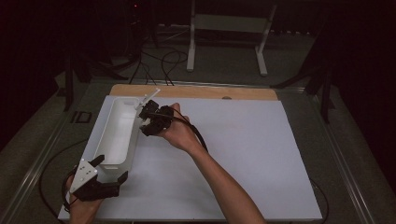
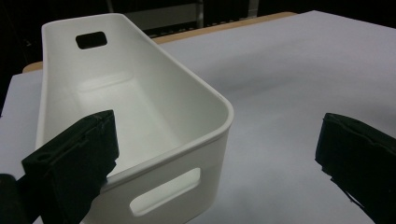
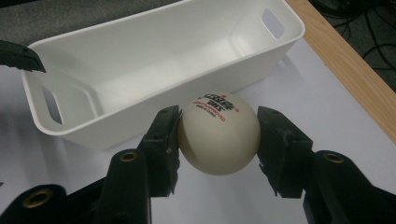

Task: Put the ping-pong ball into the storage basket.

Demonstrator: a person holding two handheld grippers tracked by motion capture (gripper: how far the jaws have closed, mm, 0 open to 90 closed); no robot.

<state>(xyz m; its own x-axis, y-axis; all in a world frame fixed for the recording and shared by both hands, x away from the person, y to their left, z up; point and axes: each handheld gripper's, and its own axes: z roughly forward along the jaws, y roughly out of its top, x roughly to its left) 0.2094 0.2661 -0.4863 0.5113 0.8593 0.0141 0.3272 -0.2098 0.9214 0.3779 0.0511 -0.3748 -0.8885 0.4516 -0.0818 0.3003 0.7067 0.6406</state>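
R gripper (image 3: 218, 140) is clamped on a white ping-pong ball (image 3: 219, 135) w/ red and black print, pads pressing both sides, held just beside the long side of the white bin (image 3: 154, 60) that faces the sheet's middle, near the bin's far end. The bin lies lengthwise along the left edge of the white sheet (image 1: 243, 154), which covers the table. L gripper (image 1: 108, 170) sits at the sheet's near left corner w/ jaws spread wide, holding nothing; one jaw is at the rim of the bin's near end, the other stands off over bare sheet.
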